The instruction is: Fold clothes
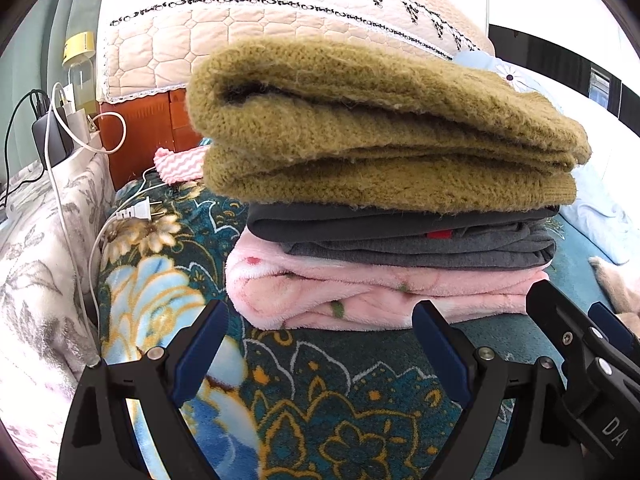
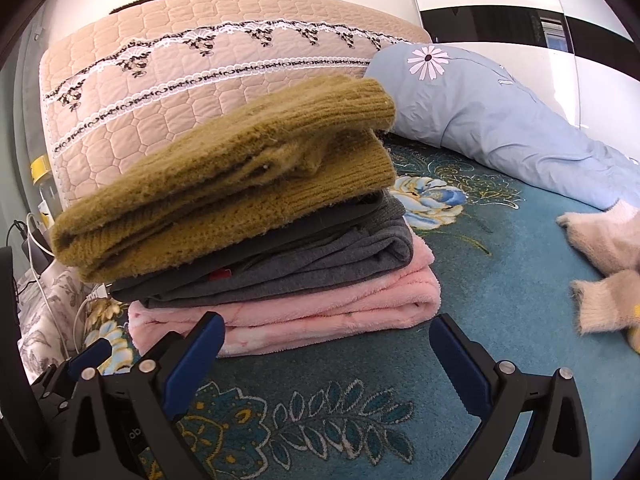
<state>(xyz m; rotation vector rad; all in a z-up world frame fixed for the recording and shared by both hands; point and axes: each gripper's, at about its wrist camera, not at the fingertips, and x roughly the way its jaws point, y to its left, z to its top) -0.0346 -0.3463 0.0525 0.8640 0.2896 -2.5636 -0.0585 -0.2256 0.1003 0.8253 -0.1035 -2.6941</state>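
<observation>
A stack of folded clothes sits on the bed: an olive knit sweater (image 1: 380, 128) on top, a dark grey garment (image 1: 420, 240) under it, and a pink fleece piece (image 1: 360, 296) at the bottom. The stack shows in the right wrist view too, with the sweater (image 2: 224, 196), the grey garment (image 2: 320, 256) and the pink fleece (image 2: 320, 312). My left gripper (image 1: 320, 332) is open and empty just in front of the stack. My right gripper (image 2: 326, 344) is open and empty, also in front of it. A cream fuzzy garment (image 2: 608, 272) lies unfolded at the right.
A teal floral blanket (image 2: 500, 280) covers the bed. A quilted pink headboard cover (image 2: 200, 80) stands behind. A light blue pillow (image 2: 500, 120) lies at the back right. White cables and a plug (image 1: 136, 212) lie at the left by a power strip (image 1: 60, 128).
</observation>
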